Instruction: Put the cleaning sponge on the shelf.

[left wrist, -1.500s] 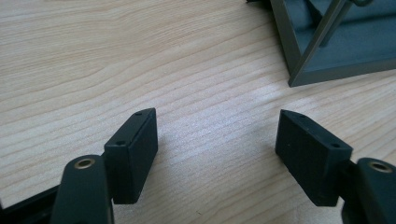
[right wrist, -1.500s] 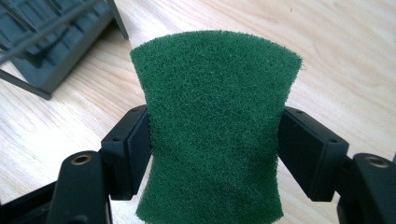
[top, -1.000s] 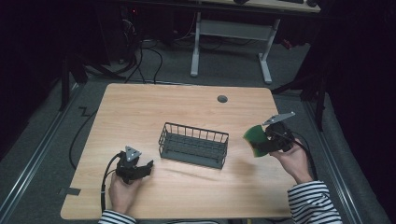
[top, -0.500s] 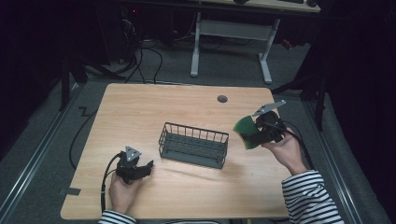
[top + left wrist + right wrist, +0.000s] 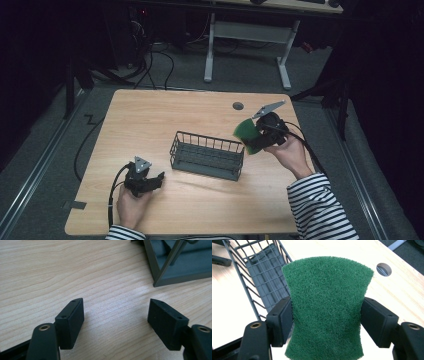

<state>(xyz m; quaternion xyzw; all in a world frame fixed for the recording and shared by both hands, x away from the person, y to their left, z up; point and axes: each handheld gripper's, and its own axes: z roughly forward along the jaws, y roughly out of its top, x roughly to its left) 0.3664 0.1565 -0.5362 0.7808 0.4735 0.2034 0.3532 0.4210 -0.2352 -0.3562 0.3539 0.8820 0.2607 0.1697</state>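
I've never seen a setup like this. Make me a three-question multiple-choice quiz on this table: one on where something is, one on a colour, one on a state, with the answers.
1. Where does the wire basket stand?
A. near the middle of the table
B. on the floor
C. at the far left corner

2. What colour is the scouring pad?
A. yellow
B. green
C. pink

3. How is the left gripper?
A. clamped on the pad
C. shut on the basket's rim
B. open with nothing between its jaws

Answers:
1 A, the high view shows it mid-table between the two hands.
2 B, the right gripper view shows its green fibre up close, pressed between the jaws.
3 B, the left gripper view shows bare wood between its spread jaws.
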